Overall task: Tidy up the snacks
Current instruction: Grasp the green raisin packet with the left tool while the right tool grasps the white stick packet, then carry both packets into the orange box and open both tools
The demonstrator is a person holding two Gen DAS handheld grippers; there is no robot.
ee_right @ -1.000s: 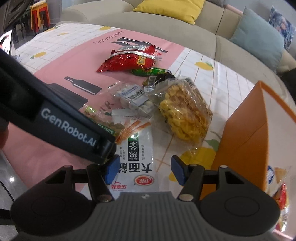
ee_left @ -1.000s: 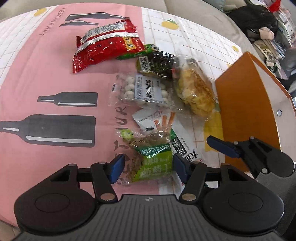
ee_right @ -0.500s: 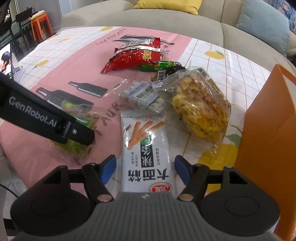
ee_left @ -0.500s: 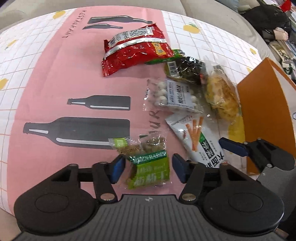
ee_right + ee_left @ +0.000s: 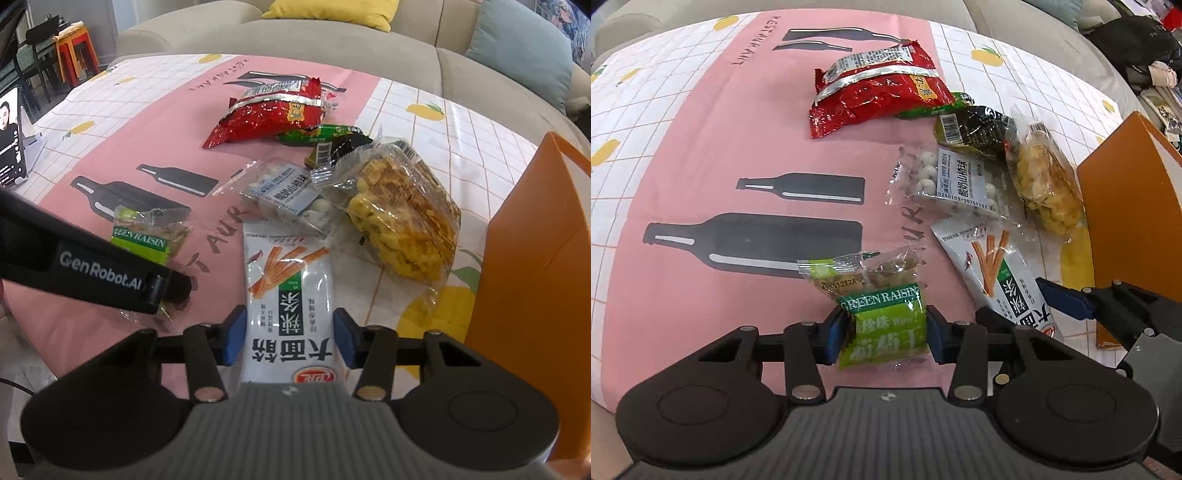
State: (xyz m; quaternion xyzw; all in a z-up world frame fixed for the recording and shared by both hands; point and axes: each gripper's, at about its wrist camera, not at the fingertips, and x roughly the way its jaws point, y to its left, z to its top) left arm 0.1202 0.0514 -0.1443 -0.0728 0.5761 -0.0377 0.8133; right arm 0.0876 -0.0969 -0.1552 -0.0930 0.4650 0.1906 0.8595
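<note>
The left gripper point(image 5: 882, 334) clamps the green raisin packet point(image 5: 877, 314) at the near edge of the pink tablecloth point(image 5: 738, 147). The right gripper point(image 5: 288, 338) straddles the white stick-snack bag point(image 5: 288, 299), blue pads at both sides; it seems pinched, though contact is hard to confirm. Beyond lie a hawthorn ball pack point(image 5: 291, 194), a yellow crisps bag point(image 5: 399, 221) and a red packet point(image 5: 269, 110). An orange box point(image 5: 535, 277) stands to the right.

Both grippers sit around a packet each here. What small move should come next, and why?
Probably lift the raisin packet: the left gripper already pinches its sides. The right gripper only straddles the white packet, gaps showing, so it should close first.
</note>
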